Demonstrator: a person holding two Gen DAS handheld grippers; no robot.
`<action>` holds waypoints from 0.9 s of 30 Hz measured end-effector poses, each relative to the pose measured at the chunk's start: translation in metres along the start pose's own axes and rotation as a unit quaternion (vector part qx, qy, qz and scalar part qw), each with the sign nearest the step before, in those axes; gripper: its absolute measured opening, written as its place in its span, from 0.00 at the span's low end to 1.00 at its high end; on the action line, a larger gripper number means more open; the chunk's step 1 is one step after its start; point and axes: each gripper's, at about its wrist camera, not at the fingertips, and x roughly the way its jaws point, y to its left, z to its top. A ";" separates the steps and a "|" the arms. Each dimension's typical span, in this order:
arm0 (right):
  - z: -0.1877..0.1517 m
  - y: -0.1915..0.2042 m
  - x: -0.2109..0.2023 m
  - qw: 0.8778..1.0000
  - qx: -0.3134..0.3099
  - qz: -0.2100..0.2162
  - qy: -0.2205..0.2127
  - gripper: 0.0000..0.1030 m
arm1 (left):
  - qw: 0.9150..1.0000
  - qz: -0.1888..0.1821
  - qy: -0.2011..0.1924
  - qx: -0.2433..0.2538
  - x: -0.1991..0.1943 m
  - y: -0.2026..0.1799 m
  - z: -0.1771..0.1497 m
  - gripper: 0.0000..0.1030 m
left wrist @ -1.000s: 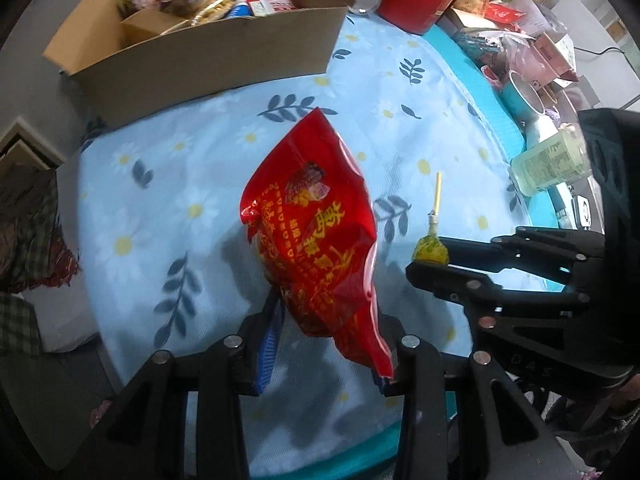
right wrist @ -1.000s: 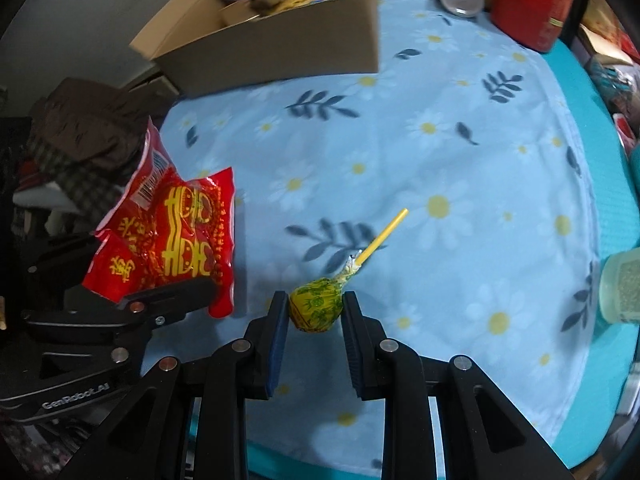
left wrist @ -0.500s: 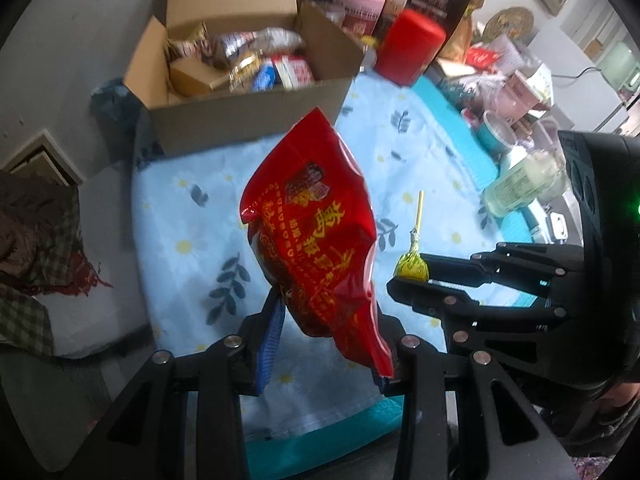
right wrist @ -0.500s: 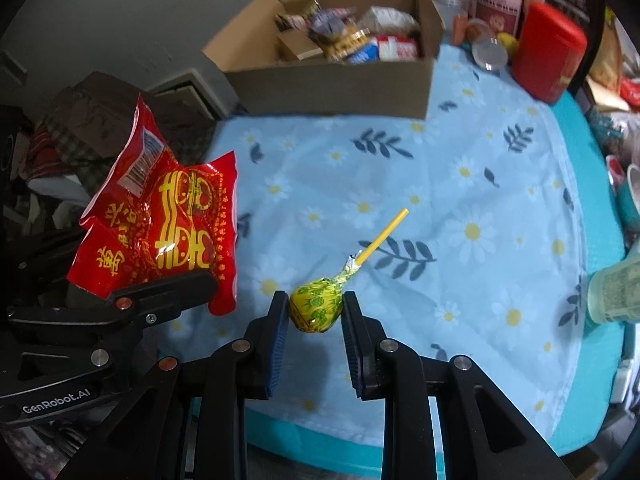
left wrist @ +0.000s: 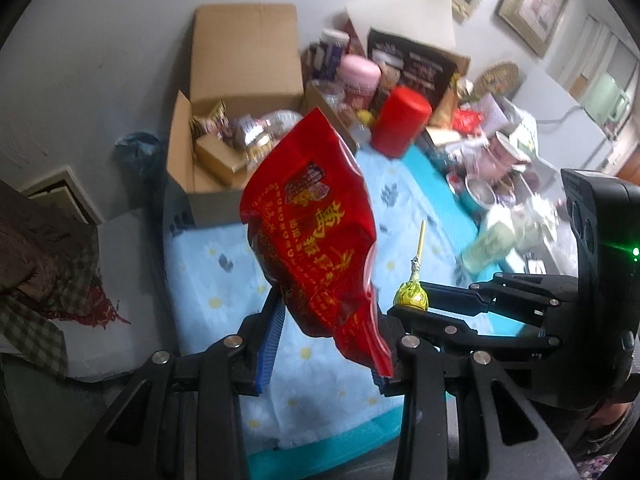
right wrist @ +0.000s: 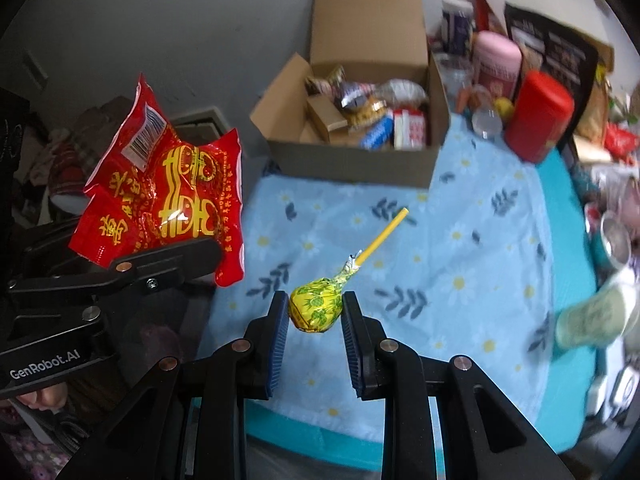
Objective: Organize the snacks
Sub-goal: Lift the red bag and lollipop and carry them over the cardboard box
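Both sets of jaws are pinching a snack in the air above the flowered cloth [right wrist: 460,248]: the left gripper [left wrist: 326,344] grips one red bag [left wrist: 316,236] by its lower end, and the right gripper [right wrist: 316,320] squeezes one yellow lollipop [right wrist: 316,308], its stick pointing to 1 o'clock. I judge this the carrying step. Next, both loads need taking toward 12 o'clock, over the near wall of the one open box [right wrist: 352,160], and releasing among the snacks inside.
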 end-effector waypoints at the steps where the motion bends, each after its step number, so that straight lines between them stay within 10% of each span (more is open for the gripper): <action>1: 0.005 -0.001 -0.004 1.000 -0.007 0.002 -0.005 0.26 | 1.000 0.002 -0.011 -0.011 -0.003 -0.002 0.006 0.36; 14: 0.079 -0.042 -0.040 0.992 -0.108 0.040 -0.050 0.26 | 0.988 0.046 -0.108 -0.099 -0.020 -0.028 0.072 0.36; 27: 0.156 -0.062 -0.024 0.988 -0.124 0.052 -0.079 0.26 | 0.985 0.073 -0.121 -0.095 0.002 -0.008 0.145 0.36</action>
